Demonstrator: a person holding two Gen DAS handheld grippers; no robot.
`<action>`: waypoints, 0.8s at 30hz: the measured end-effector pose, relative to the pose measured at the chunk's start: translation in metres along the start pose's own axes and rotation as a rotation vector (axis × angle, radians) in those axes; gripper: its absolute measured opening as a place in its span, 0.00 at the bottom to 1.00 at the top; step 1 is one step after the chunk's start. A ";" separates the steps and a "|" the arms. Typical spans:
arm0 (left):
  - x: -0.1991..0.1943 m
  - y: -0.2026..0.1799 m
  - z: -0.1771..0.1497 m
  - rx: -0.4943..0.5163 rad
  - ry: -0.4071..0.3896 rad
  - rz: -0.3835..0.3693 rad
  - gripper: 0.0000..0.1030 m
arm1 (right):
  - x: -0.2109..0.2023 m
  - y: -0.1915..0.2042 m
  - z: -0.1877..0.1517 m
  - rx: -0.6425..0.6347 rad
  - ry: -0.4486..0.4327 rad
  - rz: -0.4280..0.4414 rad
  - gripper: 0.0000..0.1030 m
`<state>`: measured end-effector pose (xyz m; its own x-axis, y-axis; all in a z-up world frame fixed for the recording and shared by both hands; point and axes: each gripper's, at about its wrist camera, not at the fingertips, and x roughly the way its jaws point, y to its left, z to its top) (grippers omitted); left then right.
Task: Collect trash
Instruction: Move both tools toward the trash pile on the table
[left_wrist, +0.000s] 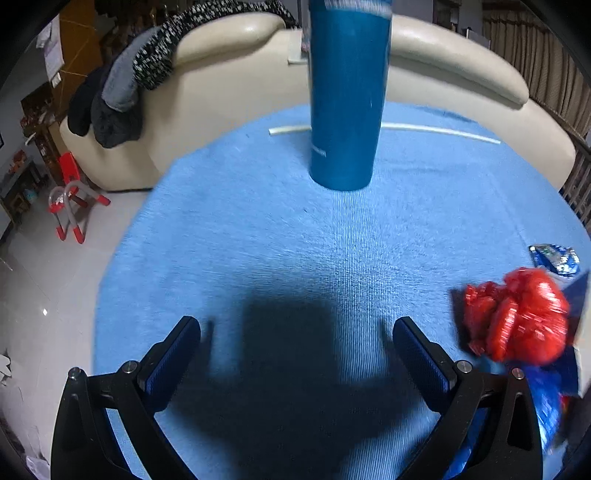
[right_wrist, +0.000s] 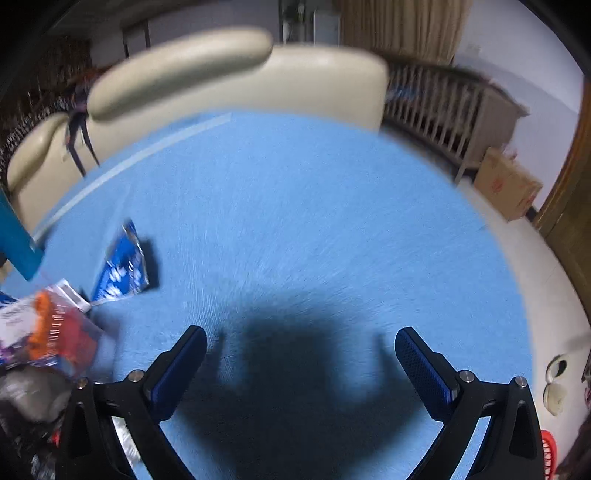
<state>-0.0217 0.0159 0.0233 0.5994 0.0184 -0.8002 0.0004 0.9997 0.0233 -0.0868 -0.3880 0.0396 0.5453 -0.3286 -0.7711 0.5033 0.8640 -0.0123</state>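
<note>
From the left wrist, the left gripper (left_wrist: 295, 343) stands with its jaws spread wide and nothing between them, above a light blue fuzzy cloth (left_wrist: 258, 229); a crumpled red glossy plastic wrapper (left_wrist: 517, 317) lies just outside the right jaw, blurred, with a blue printed foil packet (left_wrist: 554, 258) beyond it; a tall teal cylindrical container (left_wrist: 347, 96) stands upright straight ahead of the jaws, well apart. From the right wrist, the right gripper (right_wrist: 301, 354) is likewise wide open and empty; a blue-and-white flattened foil packet (right_wrist: 123, 264) lies ahead of the left jaw; a blurred heap of mixed orange, red and white wrappers (right_wrist: 48, 332) sits beside that jaw.
</note>
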 end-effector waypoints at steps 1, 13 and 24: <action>-0.008 0.001 -0.002 0.003 -0.015 0.000 1.00 | -0.008 -0.002 -0.002 -0.002 -0.013 0.008 1.00; -0.094 -0.016 -0.040 0.058 -0.123 -0.071 1.00 | -0.105 0.014 -0.059 -0.040 -0.099 0.089 1.00; -0.151 -0.044 -0.091 0.126 -0.174 -0.159 1.00 | -0.162 0.021 -0.119 -0.059 -0.183 0.050 1.00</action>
<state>-0.1848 -0.0297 0.0889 0.7127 -0.1527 -0.6846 0.1989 0.9799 -0.0114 -0.2445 -0.2712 0.0885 0.6843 -0.3437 -0.6432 0.4348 0.9003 -0.0184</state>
